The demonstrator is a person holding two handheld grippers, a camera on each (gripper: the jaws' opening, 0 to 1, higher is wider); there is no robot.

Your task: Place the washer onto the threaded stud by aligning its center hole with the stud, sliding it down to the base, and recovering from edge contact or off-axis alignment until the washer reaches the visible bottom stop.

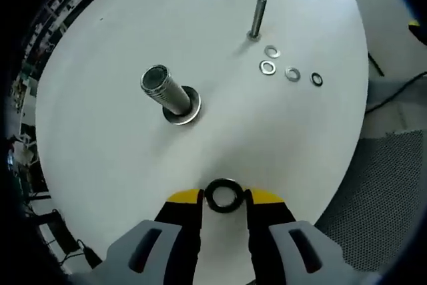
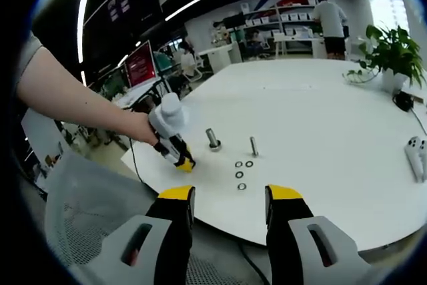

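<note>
A dark ring washer (image 1: 223,195) sits clamped between the yellow fingertips of my left gripper (image 1: 223,198), above the near part of the white round table (image 1: 100,151). A thick threaded stud (image 1: 165,90) stands upright ahead and to the left, with a flat silver washer (image 1: 188,110) around its base. Farther off is a thin stud (image 1: 258,17). Several loose washers (image 1: 268,67) lie beside it. My right gripper (image 2: 230,199) hangs open off the table's edge with nothing between its fingers. From there I see the left gripper (image 2: 177,153) in a hand, near the thick stud (image 2: 213,139).
A black mesh chair (image 1: 393,191) stands at the table's right edge. A potted plant (image 2: 392,50) and a white controller (image 2: 417,155) sit on the table's far side. Desks, monitors and people fill the room behind.
</note>
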